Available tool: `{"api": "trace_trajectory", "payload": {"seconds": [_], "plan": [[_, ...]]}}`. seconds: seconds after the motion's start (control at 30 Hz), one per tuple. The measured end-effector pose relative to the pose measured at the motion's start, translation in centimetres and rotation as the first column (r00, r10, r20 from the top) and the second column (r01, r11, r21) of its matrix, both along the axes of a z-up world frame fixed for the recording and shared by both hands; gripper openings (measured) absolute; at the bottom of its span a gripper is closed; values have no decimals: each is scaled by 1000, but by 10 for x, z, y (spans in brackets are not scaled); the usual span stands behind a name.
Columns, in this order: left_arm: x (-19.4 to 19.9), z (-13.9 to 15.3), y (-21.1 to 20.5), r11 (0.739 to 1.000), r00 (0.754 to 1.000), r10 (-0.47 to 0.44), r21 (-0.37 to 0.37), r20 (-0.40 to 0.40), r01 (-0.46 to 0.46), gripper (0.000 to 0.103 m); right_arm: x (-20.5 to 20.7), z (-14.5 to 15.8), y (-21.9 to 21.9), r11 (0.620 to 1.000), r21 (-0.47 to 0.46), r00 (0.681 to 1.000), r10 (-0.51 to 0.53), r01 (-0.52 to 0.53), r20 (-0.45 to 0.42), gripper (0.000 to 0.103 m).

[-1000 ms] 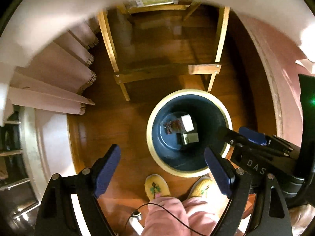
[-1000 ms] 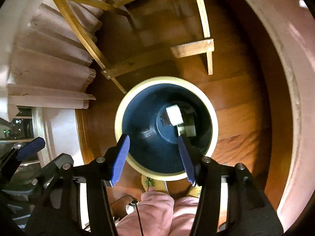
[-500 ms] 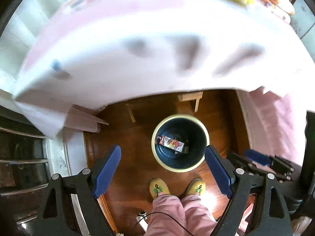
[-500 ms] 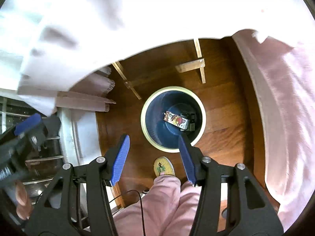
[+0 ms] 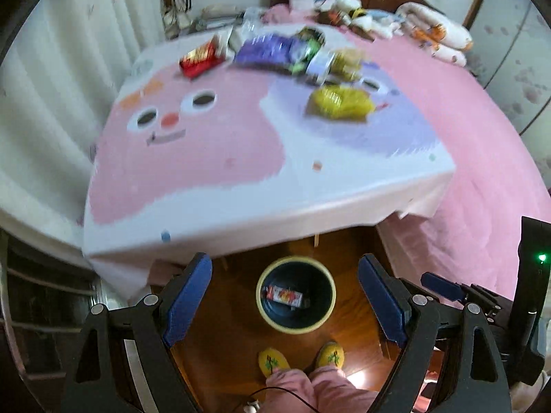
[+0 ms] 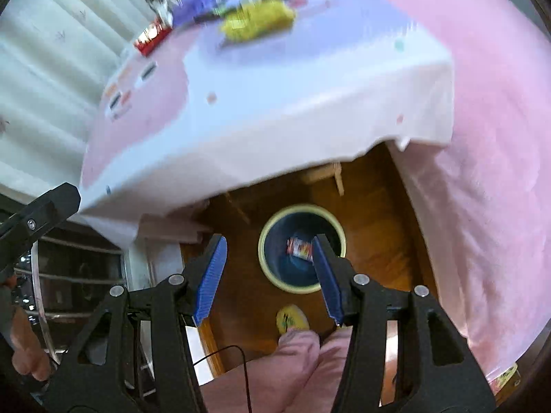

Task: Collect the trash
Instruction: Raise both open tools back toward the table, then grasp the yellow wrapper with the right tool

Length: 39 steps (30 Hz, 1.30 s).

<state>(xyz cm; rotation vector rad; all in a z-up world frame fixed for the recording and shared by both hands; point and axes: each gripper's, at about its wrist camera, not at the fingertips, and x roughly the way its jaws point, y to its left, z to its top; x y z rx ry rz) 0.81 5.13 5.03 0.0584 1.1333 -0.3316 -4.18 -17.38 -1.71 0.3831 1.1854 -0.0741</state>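
A dark blue bin with a cream rim [image 5: 265,315] [image 6: 263,251] stands on the wooden floor under the table edge, with a red and white wrapper [image 5: 282,296] [image 6: 299,247] lying inside. High above it my left gripper [image 5: 286,303] is open and empty. My right gripper [image 6: 268,275] is open too, nothing between its blue pads. On the far part of the tablecloth [image 5: 193,158] lie a yellow bag [image 5: 339,103] [image 6: 258,22], a red packet [image 5: 199,58] [image 6: 151,39] and purple and green wrappers [image 5: 275,50], all blurred.
A pink bed [image 5: 482,144] runs along the right of the table. White curtains [image 5: 51,79] hang at the left. The person's yellow slippers [image 5: 273,361] and pink trouser legs stand just before the bin. Wooden table legs [image 6: 335,175] show under the cloth.
Both grippers have risen from just over the bin to well above the table, so the tabletop trash has come into view. The red and white wrapper has landed in the bin.
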Motion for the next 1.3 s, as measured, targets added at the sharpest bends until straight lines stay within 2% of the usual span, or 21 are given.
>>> {"api": "trace_trajectory", "payload": {"seconds": [0.2,0.37,0.53,0.77,0.93,1.1,1.17,1.3], "plan": [[9,48,-2,1000,995,-19,-18,101,21,88,17,52,0,998,-55,994,-10,15,106,49],[21,67,7,998,990,-34,-48,134,40,84,29,81,2,996,-80,984,-21,36,174,49],[31,77,15,996,989,-52,-67,142,62,84,47,99,3,995,-91,977,-17,37,213,49],[54,65,21,998,992,-19,-62,128,27,84,103,114,0,992,-114,973,73,-49,219,49],[90,42,18,998,995,46,-37,93,-43,84,171,103,-17,982,-139,972,154,-130,178,49],[145,12,-1,990,989,139,11,57,-140,84,254,66,-42,952,-151,953,283,-266,104,50],[166,1,-9,983,983,182,24,30,-183,84,288,47,-48,923,-157,929,364,-351,67,50],[211,-22,-36,969,970,239,67,-36,-237,84,335,8,-47,840,-148,851,526,-521,-10,50]]}}
